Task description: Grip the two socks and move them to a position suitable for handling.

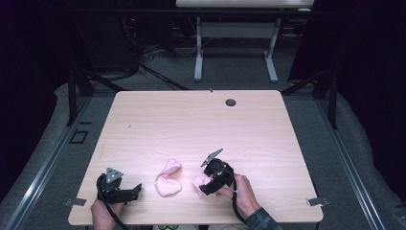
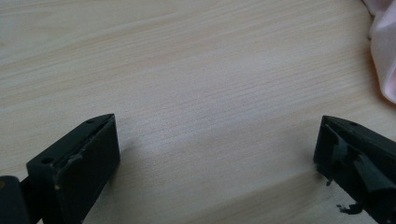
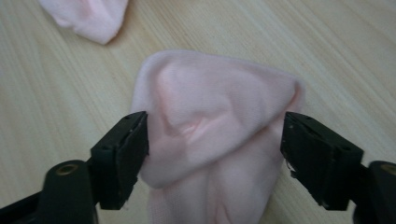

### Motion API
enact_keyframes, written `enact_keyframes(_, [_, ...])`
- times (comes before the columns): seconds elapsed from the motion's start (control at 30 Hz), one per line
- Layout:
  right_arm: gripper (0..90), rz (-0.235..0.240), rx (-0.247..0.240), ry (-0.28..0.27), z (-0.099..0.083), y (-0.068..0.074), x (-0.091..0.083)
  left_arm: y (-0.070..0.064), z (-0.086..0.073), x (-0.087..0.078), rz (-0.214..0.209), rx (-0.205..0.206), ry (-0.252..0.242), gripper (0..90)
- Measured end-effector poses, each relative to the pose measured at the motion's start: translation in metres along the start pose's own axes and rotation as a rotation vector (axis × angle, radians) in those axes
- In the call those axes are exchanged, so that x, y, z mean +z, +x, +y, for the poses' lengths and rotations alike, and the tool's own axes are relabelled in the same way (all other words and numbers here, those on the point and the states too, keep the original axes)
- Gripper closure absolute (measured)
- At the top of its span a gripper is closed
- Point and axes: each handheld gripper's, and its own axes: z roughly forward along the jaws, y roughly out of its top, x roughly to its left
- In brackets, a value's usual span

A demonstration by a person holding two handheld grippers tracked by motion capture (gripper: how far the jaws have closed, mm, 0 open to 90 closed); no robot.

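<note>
Two pink socks lie near the table's front edge. One sock (image 1: 168,178) sits crumpled at the front centre, and its edge (image 2: 385,56) shows at the right in the left gripper view. The second sock (image 1: 200,181) lies under my right gripper (image 1: 207,186). In the right gripper view this sock (image 3: 215,121) bulges between the two jaws, which stand wide apart on either side of it; the right gripper (image 3: 215,156) is open. My left gripper (image 1: 136,190) rests at the front left, open over bare wood (image 2: 217,149), left of the first sock.
The wooden table (image 1: 201,120) has a round cable hole (image 1: 231,102) at its back edge. Another table's white legs (image 1: 198,52) stand beyond on the grey floor. Dark frame posts (image 1: 72,86) flank the table.
</note>
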Motion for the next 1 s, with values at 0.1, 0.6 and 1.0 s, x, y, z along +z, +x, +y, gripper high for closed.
enact_keyframes(0.1, [33.9,-0.006,0.007,0.033,0.001,-0.001,0.004,0.0,0.0,0.0,0.002,-0.001,0.0,0.3])
enact_keyframes(0.6, [78.5,0.026,0.043,-0.058,-0.01,0.0,-0.005,0.0,0.0,0.0,0.003,-0.002,0.0,0.3])
enact_keyframes(1.0, [79.0,0.067,0.053,-0.113,-0.031,0.013,-0.035,0.0,0.0,0.0,0.005,-0.003,0.001,0.4])
